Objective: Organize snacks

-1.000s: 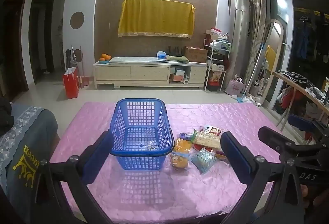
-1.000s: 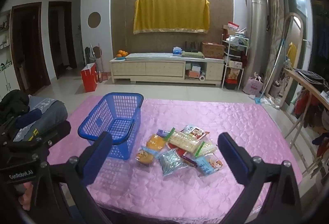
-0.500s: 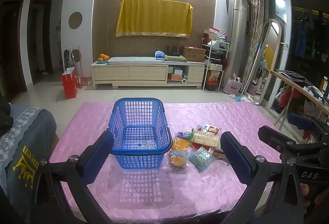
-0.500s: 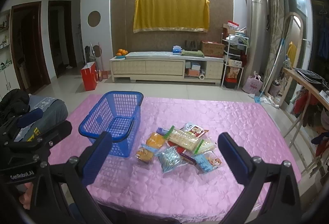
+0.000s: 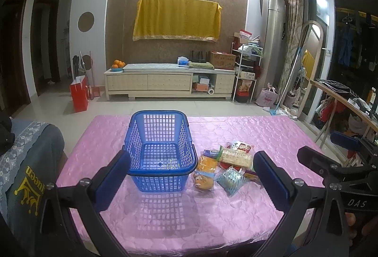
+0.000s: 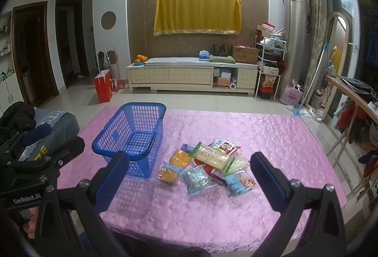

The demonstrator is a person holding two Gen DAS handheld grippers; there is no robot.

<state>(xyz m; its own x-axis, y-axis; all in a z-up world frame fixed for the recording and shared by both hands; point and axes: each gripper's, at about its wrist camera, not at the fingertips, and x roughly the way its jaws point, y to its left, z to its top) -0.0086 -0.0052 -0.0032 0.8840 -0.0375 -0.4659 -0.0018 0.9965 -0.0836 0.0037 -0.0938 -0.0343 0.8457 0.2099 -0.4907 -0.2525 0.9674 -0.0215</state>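
I see a blue plastic mesh basket [image 5: 161, 150] standing upright and empty on the pink-covered bench [image 5: 236, 209], its handle folded down on the rim. Just beside it, on its right, lies a loose pile of snack packets [image 6: 208, 164], some overlapping: an orange packet [image 6: 180, 157], a long cracker pack [image 6: 211, 156] with green ends, a red-and-white packet [image 6: 225, 145], a clear bluish packet [image 6: 197, 177], a cartoon-printed light blue packet [image 6: 239, 182], and a small brown cake packet [image 6: 167, 174] nearest the basket.

"GenRobot.AI" on left gripper [image 6: 23, 200] body, "DAS" on right gripper [image 5: 356, 203] body.
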